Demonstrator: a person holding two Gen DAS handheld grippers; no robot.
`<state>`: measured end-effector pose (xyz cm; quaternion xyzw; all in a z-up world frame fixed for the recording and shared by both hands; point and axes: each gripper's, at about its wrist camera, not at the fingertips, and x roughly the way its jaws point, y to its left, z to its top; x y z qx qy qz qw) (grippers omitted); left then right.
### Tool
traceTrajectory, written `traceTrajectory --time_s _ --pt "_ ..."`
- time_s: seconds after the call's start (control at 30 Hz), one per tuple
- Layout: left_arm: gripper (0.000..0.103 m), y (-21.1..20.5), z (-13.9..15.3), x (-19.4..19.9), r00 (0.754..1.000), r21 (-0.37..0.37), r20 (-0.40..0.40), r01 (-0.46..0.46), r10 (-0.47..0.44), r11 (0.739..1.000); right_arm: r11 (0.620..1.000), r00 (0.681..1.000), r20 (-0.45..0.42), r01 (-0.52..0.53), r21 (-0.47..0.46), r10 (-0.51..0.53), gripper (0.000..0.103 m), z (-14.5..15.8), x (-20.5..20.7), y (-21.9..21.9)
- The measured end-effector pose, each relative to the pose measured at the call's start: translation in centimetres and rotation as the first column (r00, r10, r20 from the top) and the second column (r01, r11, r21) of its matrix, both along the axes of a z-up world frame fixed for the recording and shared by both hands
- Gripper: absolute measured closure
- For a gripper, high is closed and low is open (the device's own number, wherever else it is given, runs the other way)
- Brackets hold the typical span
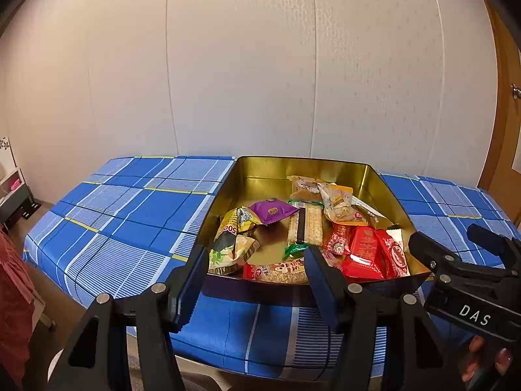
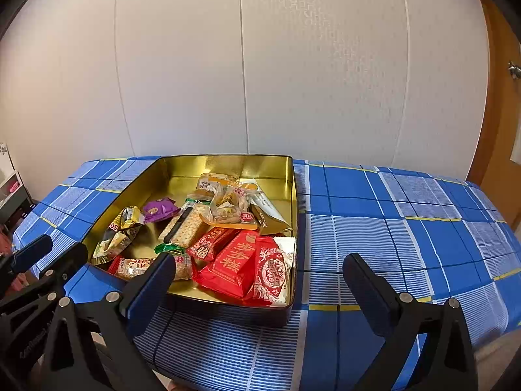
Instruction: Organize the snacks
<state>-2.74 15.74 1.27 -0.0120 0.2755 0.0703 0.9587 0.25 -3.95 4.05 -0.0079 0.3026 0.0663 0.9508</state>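
An open gold tin (image 1: 302, 166) stands on a table with a blue plaid cloth (image 1: 130, 211). In it lie several snack packs: red packs (image 1: 364, 254), a purple pack (image 1: 273, 210), a cracker pack (image 1: 306, 224), a yellow-and-gold bag (image 1: 234, 228) and a sesame bar (image 1: 280, 272). My left gripper (image 1: 257, 277) hovers open just in front of the tin's near wall, with nothing between its pads. My right gripper (image 2: 260, 280) is open too, in front of the tin's (image 2: 228, 163) near right corner, close to the red packs (image 2: 234, 267). Each gripper shows in the other's view: right gripper (image 1: 449, 238), left gripper (image 2: 58, 249).
A pale panelled wall rises right behind the table. A wooden door (image 1: 501, 130) stands at the far right. Bare cloth (image 2: 407, 228) stretches right of the tin and also to its left. A low shelf (image 1: 16, 192) and red fabric (image 1: 13, 293) sit beyond the table's left edge.
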Motion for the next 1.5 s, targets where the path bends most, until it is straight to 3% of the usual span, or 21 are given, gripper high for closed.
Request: traceTrajectory --time_s 0.6,1.5 --pt "0.041 0.03 0.01 -0.14 1.0 -0.02 0.015 -0.006 0.006 1.0 1.0 1.0 -0.007 -0.005 0.0 0.005 0.0 -0.19 0.07 0.1" --pt "0.041 -0.64 -0.22 -0.03 1.0 0.011 0.014 -0.005 0.005 1.0 1.0 1.0 -0.016 0.0 0.006 0.0 0.0 -0.21 0.16 0.22"
